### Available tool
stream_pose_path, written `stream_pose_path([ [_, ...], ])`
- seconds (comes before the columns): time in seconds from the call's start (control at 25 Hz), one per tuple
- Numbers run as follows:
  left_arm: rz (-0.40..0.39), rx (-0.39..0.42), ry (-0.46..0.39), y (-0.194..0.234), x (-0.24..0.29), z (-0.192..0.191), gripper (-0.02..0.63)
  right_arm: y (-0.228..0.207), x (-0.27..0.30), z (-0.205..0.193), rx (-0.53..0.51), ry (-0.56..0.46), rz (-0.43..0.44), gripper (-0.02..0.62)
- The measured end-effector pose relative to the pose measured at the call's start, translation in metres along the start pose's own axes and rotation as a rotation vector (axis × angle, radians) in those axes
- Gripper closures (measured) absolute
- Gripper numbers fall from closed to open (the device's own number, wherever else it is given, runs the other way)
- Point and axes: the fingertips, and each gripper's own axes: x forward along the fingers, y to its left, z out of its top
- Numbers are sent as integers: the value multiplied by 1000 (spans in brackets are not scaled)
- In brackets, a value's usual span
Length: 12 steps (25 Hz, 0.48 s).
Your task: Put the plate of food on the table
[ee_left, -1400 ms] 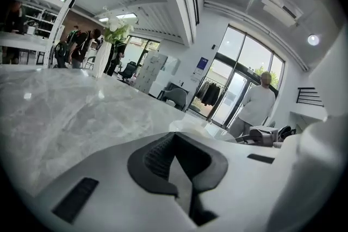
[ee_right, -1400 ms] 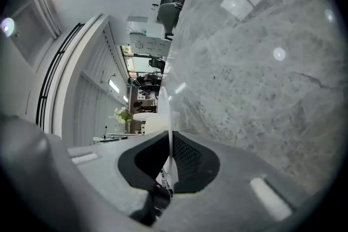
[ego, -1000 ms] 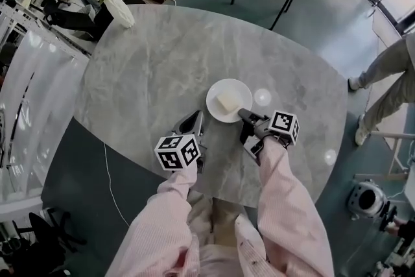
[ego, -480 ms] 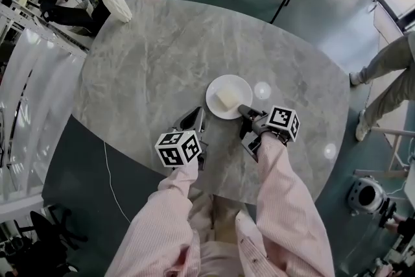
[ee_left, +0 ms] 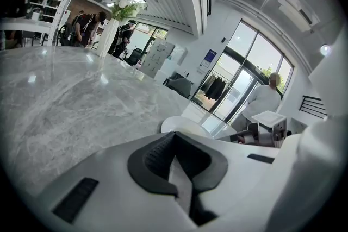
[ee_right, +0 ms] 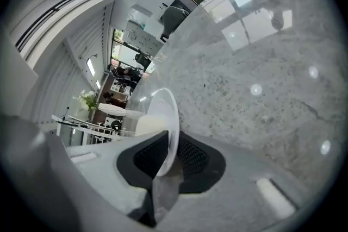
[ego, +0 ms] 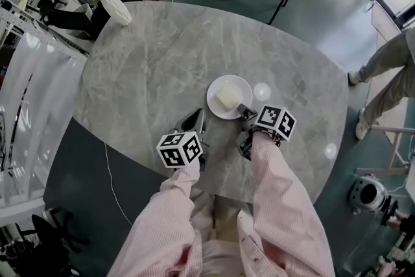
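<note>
The right gripper [ego: 244, 111] has its jaws slightly parted: they have just been opening, and the pads [ee_right: 191, 156] now sit loosely either side of the plate's near rim instead of clamping it. The white plate [ego: 241, 89] lies flat on the grey marble table [ego: 162, 61] with a pale block of food [ego: 227, 98] at its middle. Just beside it, the left gripper [ego: 192, 120] is clenched on nothing, low over the tabletop.

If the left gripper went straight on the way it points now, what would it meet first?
Probably the white plate, lying just ahead of the left gripper; tilted downward, it might graze the table first.
</note>
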Motion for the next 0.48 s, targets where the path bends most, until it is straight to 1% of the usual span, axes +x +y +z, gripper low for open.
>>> stream_pose_path([
  [0.08, -1, -1, -1, -1, 0, 0, 614, -1, -1, 1, -40, -13, -35, 553],
  [0.32, -6, -5, -2, -6, 0, 0, 614, -3, -6, 3, -182, -46, -150, 500],
  [0.48, -11, -5, -2, -6, 0, 0, 614, -5, -6, 2, -231, -59, -183, 466],
])
